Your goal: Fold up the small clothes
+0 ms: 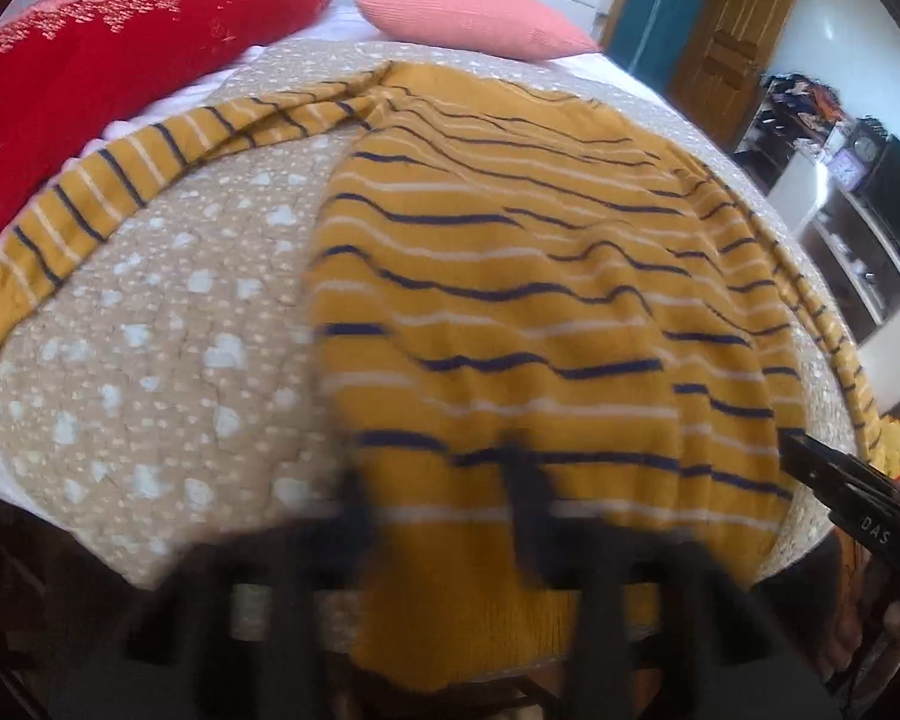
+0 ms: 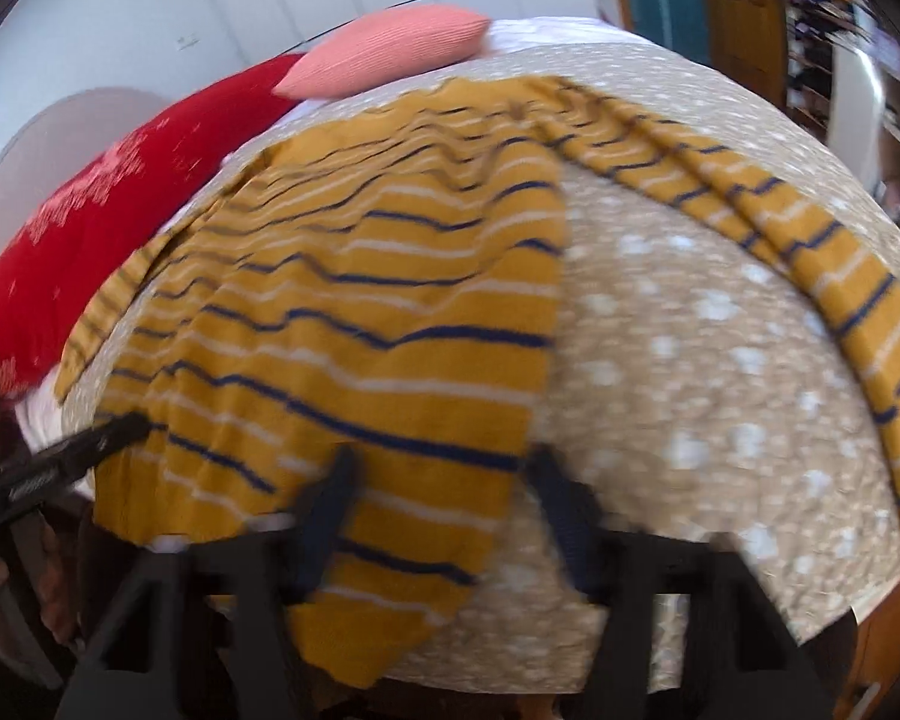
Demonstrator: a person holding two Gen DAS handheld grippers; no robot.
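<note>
A red pillow point(image 1: 108, 72) and a pink pillow point(image 1: 474, 15) lie at the head of a tan spotted quilt point(image 1: 168, 360); a wooden door point(image 1: 732, 42) stands beyond.

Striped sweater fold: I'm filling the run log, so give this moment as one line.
striped sweater flat on quilt | sleeves spread | left gripper open at hem | right gripper open at hem corner | no fold yet

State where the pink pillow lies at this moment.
The pink pillow lies at the bed's far end, beyond the striped yellow sweater, beside the red pillow; the right wrist view shows it upper left of centre.
</note>
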